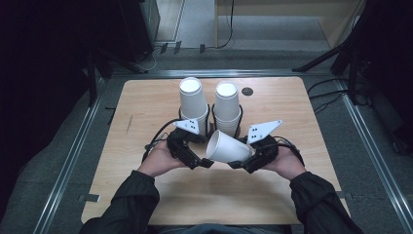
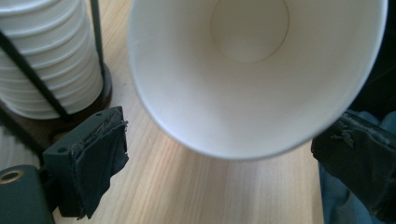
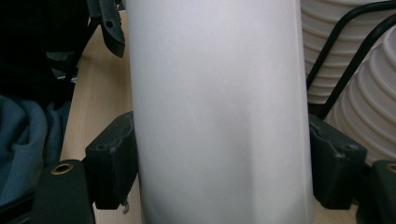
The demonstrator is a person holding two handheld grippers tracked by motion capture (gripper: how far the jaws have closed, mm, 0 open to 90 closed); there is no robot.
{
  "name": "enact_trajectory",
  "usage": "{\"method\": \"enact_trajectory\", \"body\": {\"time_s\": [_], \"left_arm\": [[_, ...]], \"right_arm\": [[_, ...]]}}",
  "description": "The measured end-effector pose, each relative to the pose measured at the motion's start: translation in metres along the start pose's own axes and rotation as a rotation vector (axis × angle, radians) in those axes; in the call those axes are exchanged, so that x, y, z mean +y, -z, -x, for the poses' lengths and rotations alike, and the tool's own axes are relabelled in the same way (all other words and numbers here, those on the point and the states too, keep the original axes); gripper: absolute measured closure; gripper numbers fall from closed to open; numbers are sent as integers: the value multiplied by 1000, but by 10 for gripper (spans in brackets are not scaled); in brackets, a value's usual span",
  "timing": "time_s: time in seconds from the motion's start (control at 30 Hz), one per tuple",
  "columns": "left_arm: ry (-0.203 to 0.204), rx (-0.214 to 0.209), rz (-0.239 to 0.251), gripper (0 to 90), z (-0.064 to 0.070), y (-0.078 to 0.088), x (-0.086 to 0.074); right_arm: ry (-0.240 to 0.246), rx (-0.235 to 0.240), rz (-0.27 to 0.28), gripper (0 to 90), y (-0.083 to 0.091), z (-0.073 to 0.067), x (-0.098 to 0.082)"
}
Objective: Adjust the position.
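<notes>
Lying on its side above the middle of the pale wooden table (image 1: 146,102), a plain white paper cup (image 1: 228,147) hangs between the two hand-held grippers with its open mouth turned towards nine o'clock. The right gripper (image 1: 239,164) clamps it: in the right gripper view both black padded jaws press flat against the white wall of the cup (image 3: 219,112), one on each side. The left gripper (image 1: 208,163) sits at the mouth end with its jaws spread wide; in the left gripper view the two cloth-wrapped pads stand clear of the cup's rim, and the round inside bottom of the cup (image 2: 252,70) faces the camera. Neither pad touches the paper there.

No brand, label or writing can be read on the cup, on the grippers or on the grey three-cornered plate (image 1: 264,129) with its dark dots.

At twelve o'clock from the held cup stand two tall stacks of upside-down white paper cups, the left stack (image 1: 192,102) and the right stack (image 1: 227,107), each in a black wire holder (image 1: 210,114) on a dark round base. A small dark round disc (image 1: 247,91) lies in the tabletop at about one o'clock, beside the right stack.

The table has a light wood grain and rounded corners. Around it runs grey floor with metal rails (image 1: 73,161), black stands and loose cables (image 1: 336,97), and the room beyond is dim.
</notes>
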State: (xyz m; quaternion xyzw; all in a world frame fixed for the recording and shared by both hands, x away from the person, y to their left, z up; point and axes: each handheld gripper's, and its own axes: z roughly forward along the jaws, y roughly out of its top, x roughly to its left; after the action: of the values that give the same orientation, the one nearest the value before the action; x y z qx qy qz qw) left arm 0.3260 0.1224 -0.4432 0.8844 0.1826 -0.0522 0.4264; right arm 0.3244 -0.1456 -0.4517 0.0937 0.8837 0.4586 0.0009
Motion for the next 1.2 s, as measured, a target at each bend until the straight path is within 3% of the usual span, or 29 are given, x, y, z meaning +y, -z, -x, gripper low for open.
{"method": "enact_trajectory", "body": {"time_s": [0.13,0.47,0.73,0.9,1.07,1.2], "left_arm": [[5,-11,0,29,1,-5,1],[34,-58,57,29,4,-11,3],[36,-81,67,126,4,-8,2],[19,-68,42,156,5,-8,3],[25,-61,33,161,4,-4,2],[8,-28,18,161,4,0,1]], "right_arm": [[8,16,2,220,-3,-2,1],[31,47,-12,221,-13,-8,4],[46,45,-10,225,-14,-8,4],[18,52,-26,211,-16,-8,4],[-38,46,-28,136,-15,-6,5],[-53,36,-41,134,-13,-4,2]]}}
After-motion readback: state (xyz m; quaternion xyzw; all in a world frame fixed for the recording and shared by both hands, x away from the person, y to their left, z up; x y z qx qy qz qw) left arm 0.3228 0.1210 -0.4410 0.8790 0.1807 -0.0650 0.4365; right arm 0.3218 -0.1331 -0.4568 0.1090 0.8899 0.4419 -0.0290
